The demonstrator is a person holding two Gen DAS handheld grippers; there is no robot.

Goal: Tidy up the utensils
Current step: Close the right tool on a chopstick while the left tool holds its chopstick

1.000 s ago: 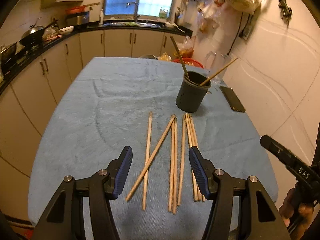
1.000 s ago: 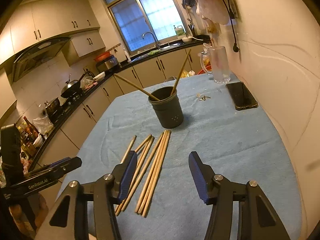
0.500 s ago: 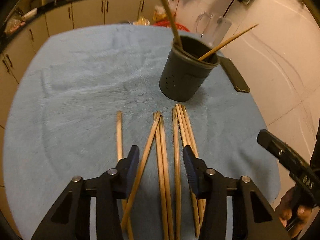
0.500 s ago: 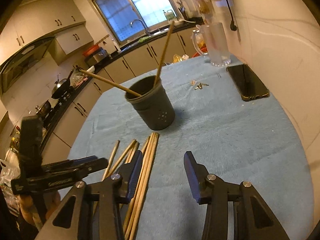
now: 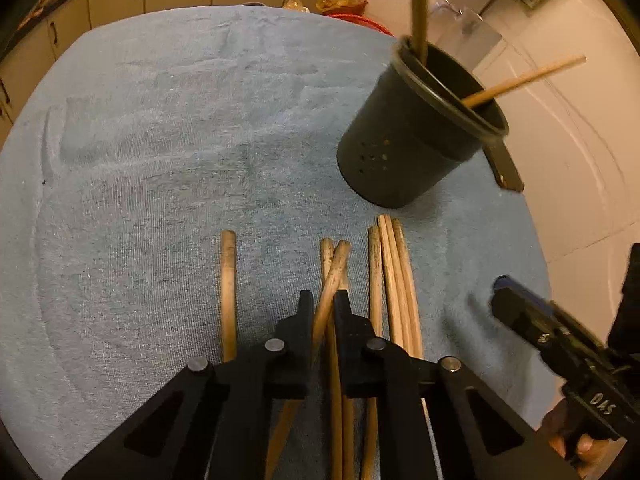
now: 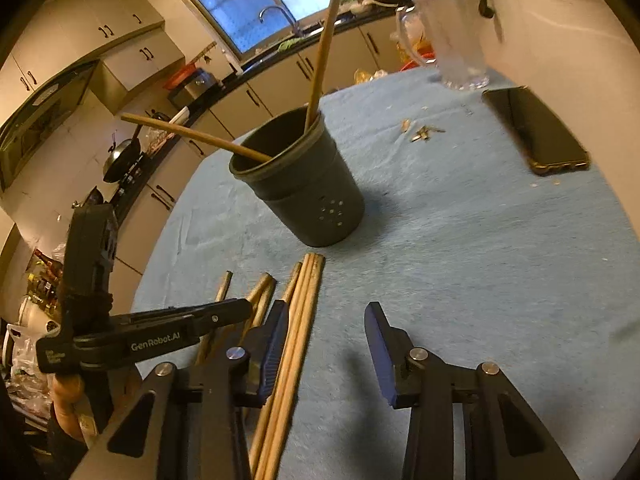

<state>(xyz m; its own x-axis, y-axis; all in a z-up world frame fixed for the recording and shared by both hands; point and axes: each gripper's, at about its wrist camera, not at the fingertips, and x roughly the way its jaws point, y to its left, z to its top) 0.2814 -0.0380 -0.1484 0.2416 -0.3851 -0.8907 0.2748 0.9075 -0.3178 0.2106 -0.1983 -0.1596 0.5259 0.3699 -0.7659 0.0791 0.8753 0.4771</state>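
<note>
Round wooden chopsticks (image 5: pixel 394 280) lie side by side on the counter's (image 5: pixel 160 160) napped blue cloth. The left hand-held gripper (image 5: pixel 321 304), low and level over them, pinches one slanted chopstick (image 5: pixel 330 280). The right hand-held gripper (image 6: pixel 326 334), fingers spread, hovers beside the bundle. Ahead stands a dark perforated plastic cup (image 6: pixel 308 192) with two sticks. Lettering reads "GenRobot.AI".

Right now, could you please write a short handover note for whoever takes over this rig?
Left hand-held gripper: shut on the slanted chopstick, low over the blue cloth.
Right hand-held gripper: open, holding nothing, beside the rightmost chopsticks.
Done: two chopsticks stand in the dark holder.
Left: the slanted one plus the loose chopsticks lying before the holder. A phone and a glass jug sit beyond.
</note>
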